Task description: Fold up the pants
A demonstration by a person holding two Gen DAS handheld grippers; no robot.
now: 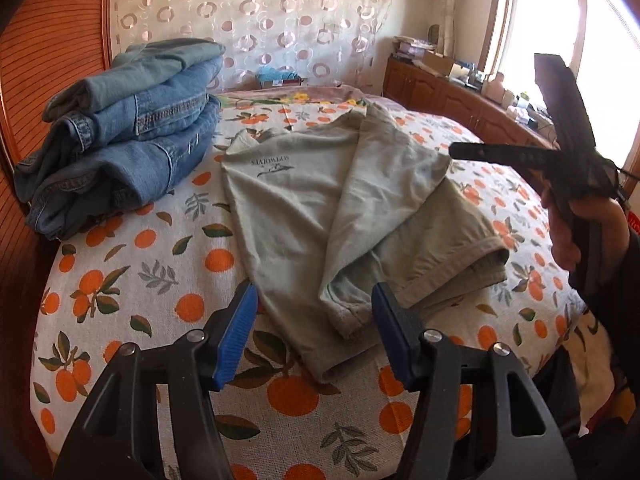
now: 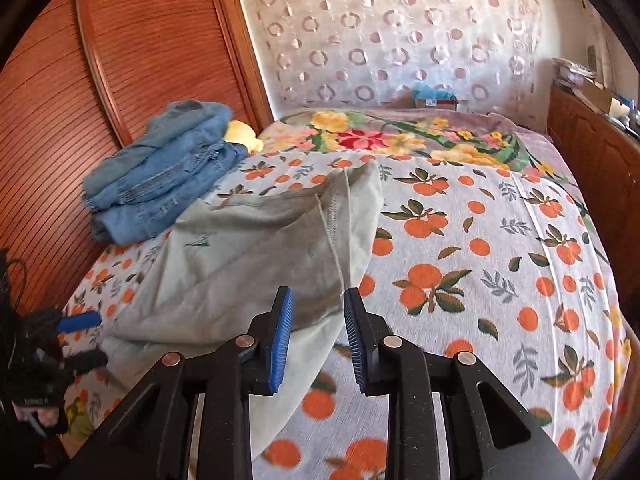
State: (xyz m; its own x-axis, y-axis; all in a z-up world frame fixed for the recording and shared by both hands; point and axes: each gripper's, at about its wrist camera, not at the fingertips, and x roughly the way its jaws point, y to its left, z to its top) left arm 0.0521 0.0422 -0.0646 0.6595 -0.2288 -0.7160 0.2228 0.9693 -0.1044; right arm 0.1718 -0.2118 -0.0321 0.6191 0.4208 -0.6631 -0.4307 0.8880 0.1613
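Blue-padded left gripper point(image 1: 314, 334) hung with jaws apart just above the near edge of the grey-green pants point(image 1: 340, 216), gripping nothing. Beside the pants' near corner, the right gripper point(image 2: 318, 334) also gaped empty. Pants lay half-folded mid-bed. Next fold probably needed both hems pinched squarely. Beyond the pants sat stacked jeans point(image 1: 124, 132).

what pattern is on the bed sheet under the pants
Oranges with green and grey leaves on a white ground, on the bed sheet; clearest in the right wrist view.
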